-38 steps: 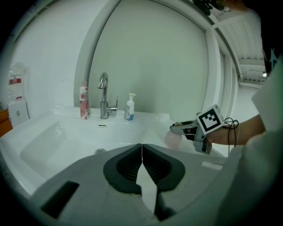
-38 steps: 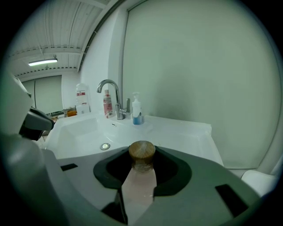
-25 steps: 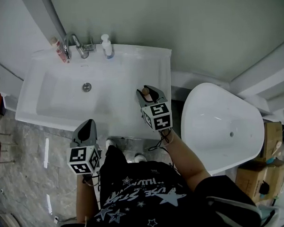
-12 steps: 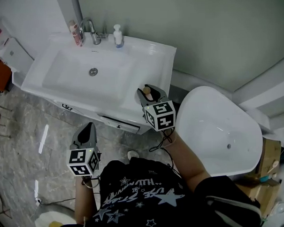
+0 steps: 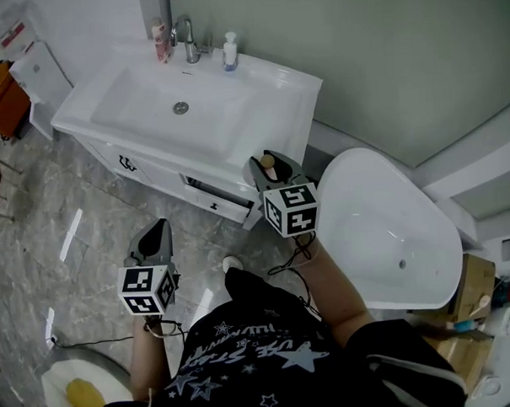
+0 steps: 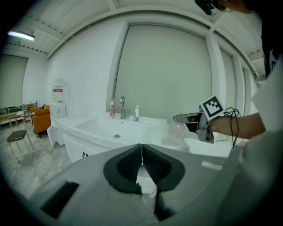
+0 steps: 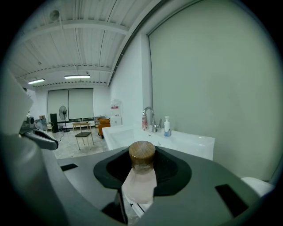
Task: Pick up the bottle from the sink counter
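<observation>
Just off the sink bench's (image 5: 294, 94) front right corner, the right gripper (image 5: 268, 166) clamps the clear bottle (image 7: 140, 178) below its wooden cap, apparently already lifted clear, while the left gripper (image 6: 142, 160), jaws together and empty, hangs farther off, unneeded.

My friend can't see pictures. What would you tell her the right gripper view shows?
The right gripper is shut on a clear bottle with a round wooden cap. Behind it stands a white sink with a tap, a pink bottle and a pump bottle at its back edge, against a pale green wall.
</observation>
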A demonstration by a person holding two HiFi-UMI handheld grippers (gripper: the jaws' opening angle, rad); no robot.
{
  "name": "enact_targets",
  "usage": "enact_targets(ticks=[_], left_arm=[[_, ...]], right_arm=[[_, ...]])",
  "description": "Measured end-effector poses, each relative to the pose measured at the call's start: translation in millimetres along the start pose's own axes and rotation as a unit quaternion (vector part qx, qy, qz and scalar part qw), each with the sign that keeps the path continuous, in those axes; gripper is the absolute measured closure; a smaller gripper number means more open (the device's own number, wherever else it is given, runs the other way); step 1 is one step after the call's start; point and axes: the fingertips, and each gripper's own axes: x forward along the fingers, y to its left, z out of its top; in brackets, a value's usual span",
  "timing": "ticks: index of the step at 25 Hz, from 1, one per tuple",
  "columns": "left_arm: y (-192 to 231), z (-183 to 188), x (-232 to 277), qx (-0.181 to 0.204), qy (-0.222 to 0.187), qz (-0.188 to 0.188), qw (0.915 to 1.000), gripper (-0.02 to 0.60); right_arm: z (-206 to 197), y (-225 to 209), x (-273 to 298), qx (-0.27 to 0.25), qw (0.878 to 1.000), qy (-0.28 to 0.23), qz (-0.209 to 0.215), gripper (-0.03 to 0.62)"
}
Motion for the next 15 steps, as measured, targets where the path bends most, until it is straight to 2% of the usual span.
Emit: enact_targets(ticks=[9,15], left_arm=[[-25.9,-28.4,-85.6,0.002,-0.022,0.011,0.9997,0.561],[-45.0,-53.8,-140.9,-0.011,-0.025,0.02,0.9994,0.561]], right_arm=[[-11.5,45.3,-72.5,-0.006,1.0,-0.008,0.006,0.461],[-29.2,77.8,-125.5,-0.01,1.0,-0.007,0.014,0.461]])
